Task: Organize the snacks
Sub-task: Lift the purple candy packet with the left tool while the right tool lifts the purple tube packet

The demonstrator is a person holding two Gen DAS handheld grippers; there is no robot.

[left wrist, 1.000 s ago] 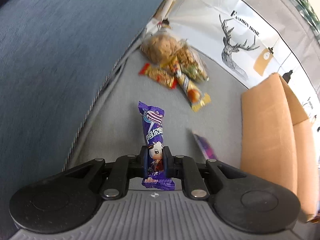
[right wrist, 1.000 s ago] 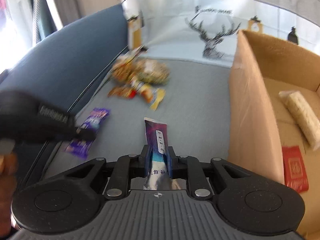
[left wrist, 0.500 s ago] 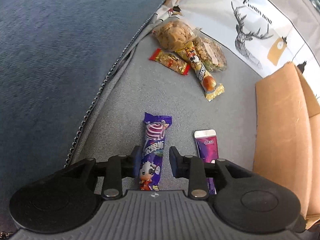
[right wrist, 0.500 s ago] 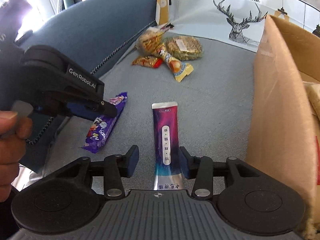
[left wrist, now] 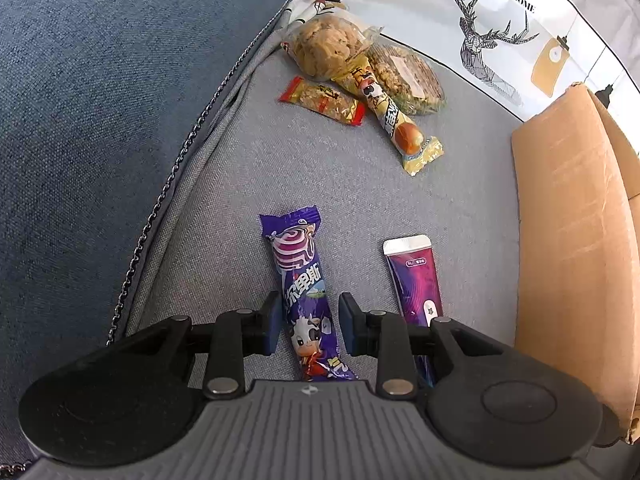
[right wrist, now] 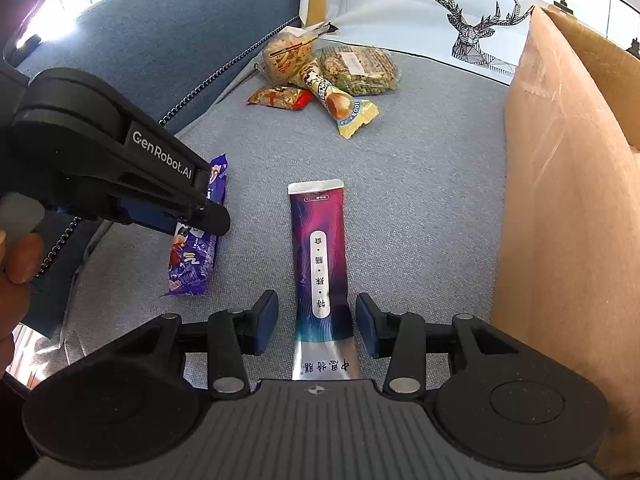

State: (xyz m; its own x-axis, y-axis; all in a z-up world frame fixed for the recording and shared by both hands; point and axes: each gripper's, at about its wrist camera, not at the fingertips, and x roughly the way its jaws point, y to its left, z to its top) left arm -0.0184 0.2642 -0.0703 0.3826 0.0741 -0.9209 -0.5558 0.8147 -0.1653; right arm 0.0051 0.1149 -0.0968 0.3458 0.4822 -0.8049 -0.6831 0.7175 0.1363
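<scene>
A purple lollipop-print candy pack (left wrist: 300, 280) lies flat on the grey sofa seat, between the fingers of my open left gripper (left wrist: 308, 320); it also shows in the right wrist view (right wrist: 196, 248). A purple-magenta stick pouch (right wrist: 320, 256) lies flat between the fingers of my open right gripper (right wrist: 316, 320); it also shows in the left wrist view (left wrist: 414, 280). Neither pack is gripped. A pile of several snacks (left wrist: 360, 68) lies at the back of the seat. The left gripper body (right wrist: 120, 160) shows in the right wrist view.
A brown cardboard box (right wrist: 568, 200) stands on the seat at the right. The blue sofa armrest (left wrist: 100, 100) rises on the left. A white deer-print cushion (left wrist: 480, 28) stands at the back.
Both grippers opened and let their packs go onto the seat. Both packs, held a second ago, now lie flat side by side.
</scene>
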